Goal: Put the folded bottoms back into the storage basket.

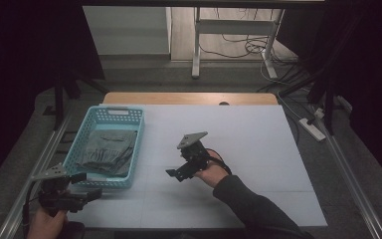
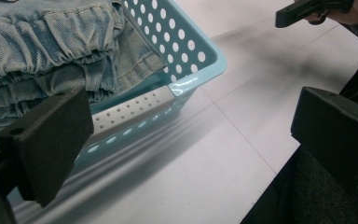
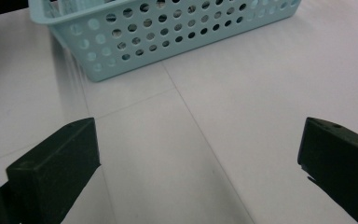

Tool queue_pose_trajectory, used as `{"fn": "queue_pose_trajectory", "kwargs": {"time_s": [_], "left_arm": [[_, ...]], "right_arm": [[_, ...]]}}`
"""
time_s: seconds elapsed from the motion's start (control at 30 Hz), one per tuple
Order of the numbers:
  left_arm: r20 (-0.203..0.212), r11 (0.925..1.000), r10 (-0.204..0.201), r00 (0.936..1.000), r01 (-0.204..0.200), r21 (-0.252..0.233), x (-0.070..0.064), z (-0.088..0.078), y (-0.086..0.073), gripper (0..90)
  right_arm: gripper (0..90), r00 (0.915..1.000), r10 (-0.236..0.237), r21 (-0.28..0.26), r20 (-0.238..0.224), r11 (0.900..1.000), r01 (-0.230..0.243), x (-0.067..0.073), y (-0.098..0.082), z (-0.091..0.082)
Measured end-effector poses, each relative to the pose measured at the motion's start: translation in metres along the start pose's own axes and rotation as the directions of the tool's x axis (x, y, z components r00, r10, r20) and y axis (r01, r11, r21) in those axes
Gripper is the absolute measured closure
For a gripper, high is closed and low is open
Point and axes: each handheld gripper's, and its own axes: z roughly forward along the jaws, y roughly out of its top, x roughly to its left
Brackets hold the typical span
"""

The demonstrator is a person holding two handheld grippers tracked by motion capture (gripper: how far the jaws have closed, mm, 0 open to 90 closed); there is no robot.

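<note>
Denim: folded jeans (image 1: 107, 149) inside blue basket (image 1: 129, 113), desk's 9 o'clock
Left gripper (image 1: 87, 186): fingers wide, empty, basket's 6 o'clock
Right gripper (image 1: 175, 173): fingers wide, empty, desk (image 1: 258, 144) centre

No readable text, label, brand, number or sign anywhere. Light-blue perforated basket (image 1: 110, 115): plain plastic, no marking on rim or walls. Folded denim garment (image 2: 51, 46) inside it: no tag or print legible. White table surface (image 1: 258, 144): only faint seam lines. Left gripper (image 1: 87, 185) and right gripper (image 1: 171, 172): black jaws unmarked, grey top plates bare. Power strip (image 1: 312, 127) on floor: too small to read.
</note>
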Motion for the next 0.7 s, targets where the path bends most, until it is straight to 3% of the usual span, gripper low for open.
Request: {"fn": "queue_pose_trajectory", "kwargs": {"time_s": [0.33, 0.7], "left_arm": [[0.0, 1.0, 0.001, 1.0, -0.001, 0.002, 0.0, 0.0, 0.0, 0.0], [-0.001, 1.0, 0.001, 1.0, -0.001, 0.003, 0.0, 0.0, 0.0, 0.3]], "right_arm": [[0.0, 0.9992, 0.009, -0.024, 0.039, 1.0, -0.009, 0.004, -0.023, -0.026], [0.0, 0.9969, 0.017, -0.021, 0.077, 1.0, -0.015, 0.012, -0.041, -0.043]]}}
